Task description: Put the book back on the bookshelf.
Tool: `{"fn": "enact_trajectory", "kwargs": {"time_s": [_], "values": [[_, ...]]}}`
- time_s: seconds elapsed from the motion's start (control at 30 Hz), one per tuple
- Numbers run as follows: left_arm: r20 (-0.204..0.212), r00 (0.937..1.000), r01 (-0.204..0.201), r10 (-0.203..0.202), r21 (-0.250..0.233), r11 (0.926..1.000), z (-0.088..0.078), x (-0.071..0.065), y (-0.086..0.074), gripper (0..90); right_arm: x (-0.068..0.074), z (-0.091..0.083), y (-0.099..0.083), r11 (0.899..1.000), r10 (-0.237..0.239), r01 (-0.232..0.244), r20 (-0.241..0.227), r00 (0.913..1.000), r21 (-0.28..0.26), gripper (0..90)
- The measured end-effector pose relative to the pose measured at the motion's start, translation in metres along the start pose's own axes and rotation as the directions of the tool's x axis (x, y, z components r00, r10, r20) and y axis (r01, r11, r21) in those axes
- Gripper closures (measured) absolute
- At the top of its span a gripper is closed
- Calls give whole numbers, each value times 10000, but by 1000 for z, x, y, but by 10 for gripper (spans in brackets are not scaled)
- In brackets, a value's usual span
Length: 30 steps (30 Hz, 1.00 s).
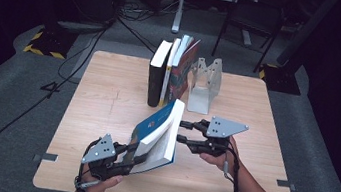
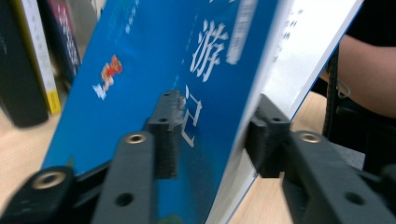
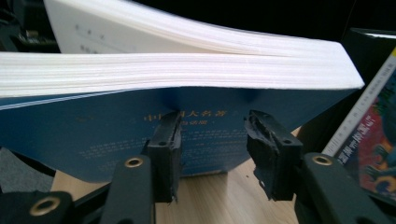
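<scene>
Standing near the table's (image 1: pixel 108 92) far edge, a row of upright books (image 1: pixel 167 70) leans toward a metal bookend (image 1: pixel 205 83). Nearer the person, the blue book (image 1: pixel 158 134) is propped tilted, and it sits between the left gripper's (image 1: pixel 134 155) jaws, one pad on the cover and one on the back cover; whether they press cannot be told. The right gripper (image 1: pixel 184 132) waits just beside the page edge, jaws parted with nothing between them. The step in hand looks like carrying the book to the row; next it likely needs a firm grasp and an upright turn.
</scene>
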<state>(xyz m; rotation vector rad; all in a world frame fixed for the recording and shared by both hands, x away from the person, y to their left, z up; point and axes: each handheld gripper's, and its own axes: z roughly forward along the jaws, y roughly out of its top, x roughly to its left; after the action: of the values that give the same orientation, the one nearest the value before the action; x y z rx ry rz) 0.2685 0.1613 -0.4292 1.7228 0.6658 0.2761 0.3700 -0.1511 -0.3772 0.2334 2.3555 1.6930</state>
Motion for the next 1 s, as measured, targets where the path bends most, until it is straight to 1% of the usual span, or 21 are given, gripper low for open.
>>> {"fn": "enact_trajectory", "kwargs": {"time_s": [0.07, 0.13, 0.17, 0.2, 0.23, 0.3, 0.33, 0.4, 0.47, 0.5, 0.53, 0.57, 0.6, 0.63, 0.67, 0.7, 0.77, 0.83, 0.87, 0.9, 1.0], "values": [[98, 9999, 67, -68, 19, 10000, -2, 3, 0, 621, -2, 6, 0, 9996, 271, -270, -87, 9996, 94, 454], [166, 9998, 86, -87, 56, 9999, -4, 5, 2, 696, -5, 8, -1, 9991, 387, -384, -165, 9991, 171, 439], [278, 9996, 24, -28, 136, 9999, -3, 6, 4, 710, -5, 8, -1, 9992, 365, -363, -126, 9993, 135, 442], [278, 9996, 24, -28, 136, 9999, -3, 6, 4, 716, -5, 8, -1, 9996, 273, -273, -35, 9996, 111, 462], [502, 9987, -42, 29, 267, 9996, 2, 7, 6, 717, -4, 7, -2, 9997, 225, -225, 45, 9997, 53, 487], [700, 9975, 41, -60, 274, 9996, 9, 8, 9, 718, -7, 4, -4, 9994, 342, -340, 145, 9993, -84, 514], [777, 9969, 72, -93, 270, 9996, 12, 8, 10, 719, -8, 3, -5, 9988, 458, -456, 81, 9989, -149, 515], [959, 9954, -16, -7, 232, 9997, 21, 9, 13, 714, -11, -3, -5, 9975, 585, -587, -63, 9983, -388, 516], [1094, 9940, 38, -46, 75, 10000, 27, 12, 16, 712, -12, -8, -2, 9979, 551, -547, 91, 9984, -349, 574], [1172, 9931, 77, -79, 29, 10000, 29, 13, 18, 712, -14, -9, -3, 9973, 658, -653, 139, 9977, -342, 578], [1215, 9926, 13, -17, 30, 10000, 33, 14, 19, 712, -17, -11, -3, 9972, 687, -682, 166, 9975, -299, 578], [1258, 9920, -122, 113, 64, 9999, 35, 14, 21, 709, -18, -13, -3, 9980, 602, -598, 204, 9980, -195, 578], [1251, 9921, -117, 115, 11, 9999, 38, 14, 23, 706, -19, -15, -2, 9987, 500, -498, 215, 9985, -129, 577], [1251, 9921, -117, 115, 11, 9999, 38, 14, 23, 703, -19, -16, -2, 9989, 438, -436, 114, 9990, -172, 576], [1322, 9912, -57, 69, -89, 9999, 43, 15, 25, 703, -19, -16, -2, 9989, 438, -436, 114, 9990, -172, 576], [1330, 9911, -65, 86, -161, 9998, 46, 17, 26, 701, -17, -18, 2, 9992, 315, -315, 13, 9995, -241, 555], [1359, 9907, -69, 99, -227, 9997, 48, 19, 29, 698, -17, -18, 7, 9998, 129, -125, 358, 9993, -132, 557], [1343, 9908, -114, 149, -266, 9996, 46, 21, 29, 698, -20, -17, 9, 9997, 247, -245, 331, 9991, -64, 556], [1305, 9912, -180, 210, -246, 9995, 43, 20, 28, 698, -19, -17, 9, 9998, 201, -199, 285, 9994, -65, 556], [1258, 9915, -295, 320, -212, 9993, 40, 20, 28, 696, -17, -15, 10, 10000, 61, -60, 274, 9996, -56, 556], [1038, 9939, -340, 362, -227, 9992, 28, 18, 25, 697, -7, -10, 15, 9994, -338, 340, 358, 9988, -48, 556]]}}
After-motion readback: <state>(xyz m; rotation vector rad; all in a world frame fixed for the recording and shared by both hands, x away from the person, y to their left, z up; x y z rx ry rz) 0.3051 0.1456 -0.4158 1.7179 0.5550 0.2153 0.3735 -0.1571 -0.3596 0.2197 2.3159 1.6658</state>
